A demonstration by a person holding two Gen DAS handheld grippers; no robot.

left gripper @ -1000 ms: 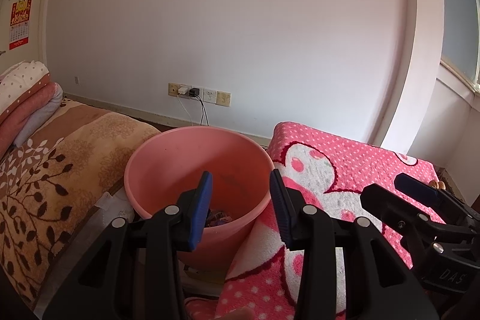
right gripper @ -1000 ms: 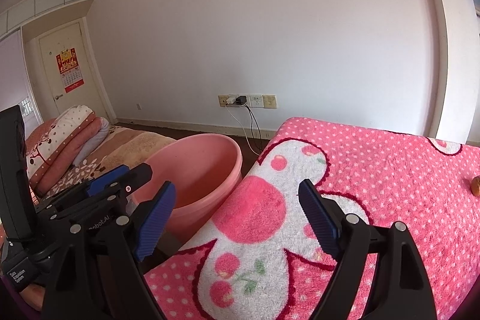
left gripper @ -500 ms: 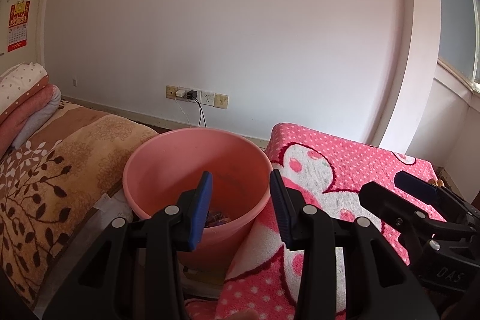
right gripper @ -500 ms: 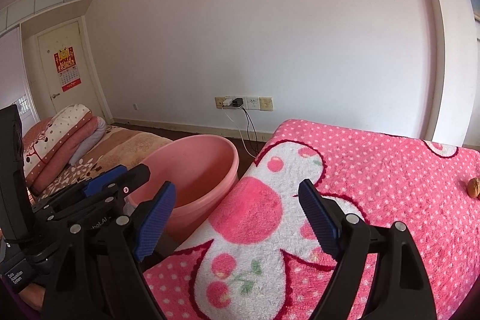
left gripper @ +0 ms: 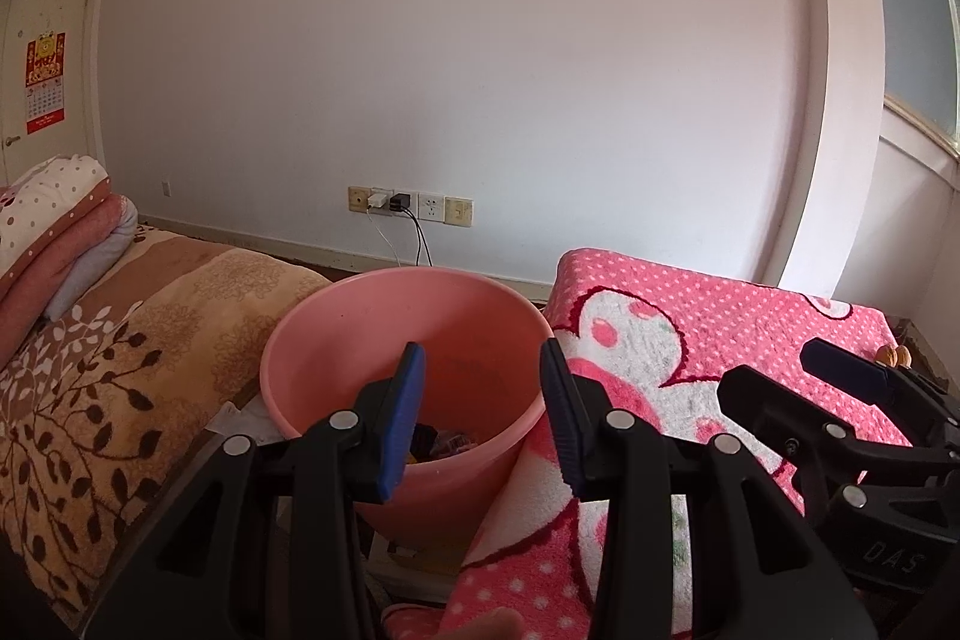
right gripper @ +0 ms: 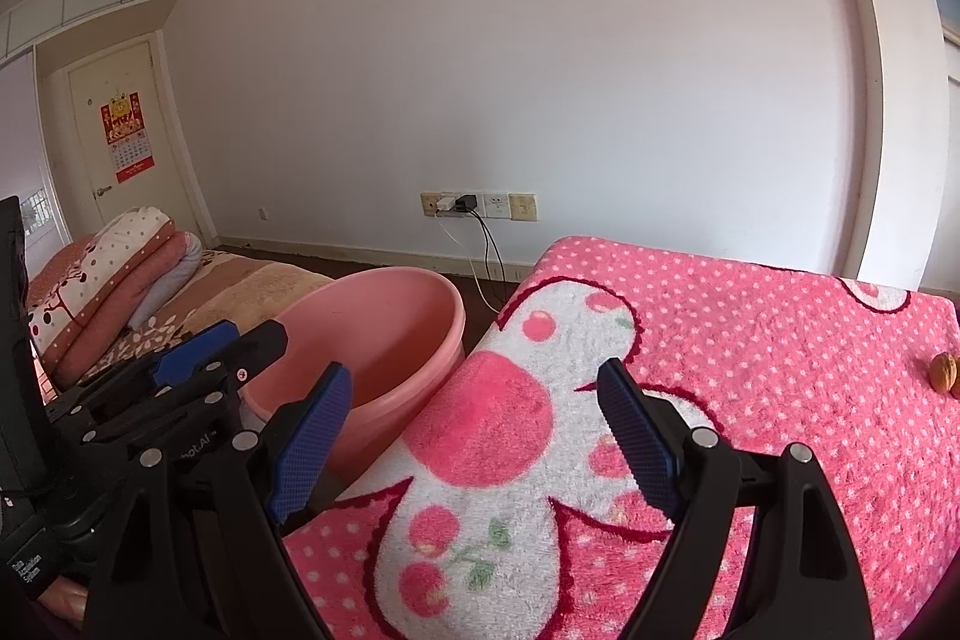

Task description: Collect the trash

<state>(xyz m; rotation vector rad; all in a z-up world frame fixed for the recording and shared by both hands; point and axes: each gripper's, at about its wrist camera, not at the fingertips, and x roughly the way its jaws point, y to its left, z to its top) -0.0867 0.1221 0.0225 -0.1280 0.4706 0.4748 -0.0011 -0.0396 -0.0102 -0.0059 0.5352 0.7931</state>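
Note:
A pink plastic bucket (left gripper: 336, 340) stands between a brown bed and a table under a pink dotted blanket (left gripper: 720, 316). Some wrappers (left gripper: 447, 445) lie at its bottom. My left gripper (left gripper: 480, 418) is open and empty, held just above the bucket's near rim. My right gripper (right gripper: 474, 436) is open and empty over the blanket's (right gripper: 750, 340) left part, beside the bucket (right gripper: 408, 322). A walnut (right gripper: 943, 371) lies on the blanket at the far right; it also shows in the left wrist view (left gripper: 893, 355).
A bed with a brown leaf-patterned cover (left gripper: 120, 352) and folded quilts (left gripper: 54, 220) lies on the left. Wall sockets with plugged cables (left gripper: 408, 208) sit behind the bucket. A door with a red calendar (right gripper: 127, 142) is far left.
Both grippers have drifted slightly, so the bucket and blanket sit a little lower in view. Both stay open and empty.

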